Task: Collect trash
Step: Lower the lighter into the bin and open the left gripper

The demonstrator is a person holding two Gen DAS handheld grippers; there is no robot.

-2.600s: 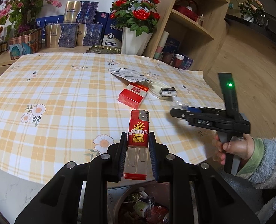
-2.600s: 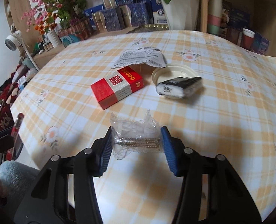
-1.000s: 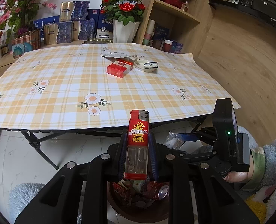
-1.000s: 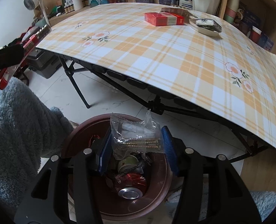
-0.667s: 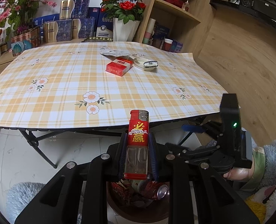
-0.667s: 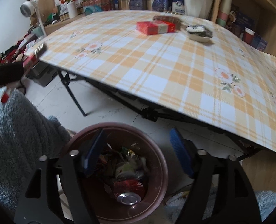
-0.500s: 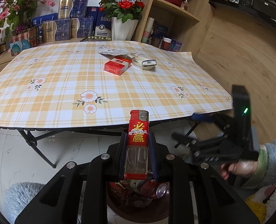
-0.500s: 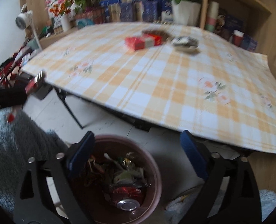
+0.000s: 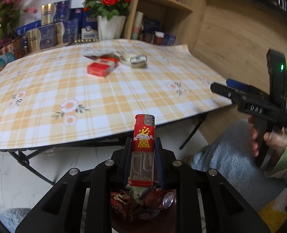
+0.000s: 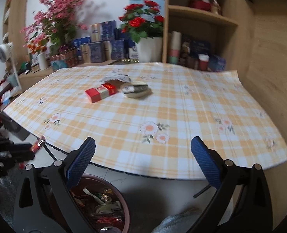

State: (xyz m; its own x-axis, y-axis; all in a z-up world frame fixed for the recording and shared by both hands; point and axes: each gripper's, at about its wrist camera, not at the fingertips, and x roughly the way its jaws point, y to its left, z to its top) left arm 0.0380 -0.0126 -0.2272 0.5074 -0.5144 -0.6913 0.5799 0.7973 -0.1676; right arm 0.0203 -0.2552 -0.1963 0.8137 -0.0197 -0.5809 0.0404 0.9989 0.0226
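Lighter [image 9: 144,149]: red, with gold characters and a clear lower tank, standing upright, pinched between the pads of the left tool [image 9: 142,162], right above the trash bin [image 9: 143,205].
Left tool: clamped shut on the lighter, held out past the near edge of the worktop [image 9: 104,97].
Right tool [image 10: 142,162]: jaws spread wide, nothing between the blue pads [image 10: 81,162]; it sits over the bin's side of the floor, aimed at the worktop.
Right hand [image 9: 267,137]: gripping the handle of the right tool, fuzzy blue sleeve showing, green light lit on the tool's body.
Trash bin: dark reddish round bin [image 10: 112,192] on the floor just off the worktop's near edge, holding wrappers, a crushed can and other scraps.
Cigarette pack [image 10: 101,92]: red and white, lying flat toward the far side of the worktop.
Small dish [image 10: 137,91]: just right of the pack, with a dark wrapped item lying in it.
Crumpled wrapper [image 10: 117,77]: silver-grey, right behind the pack.
Worktop cover: orange-and-white plaid sheet with flower prints.
Background: potted red roses [image 10: 143,25], blue boxes, wooden shelf with cups.
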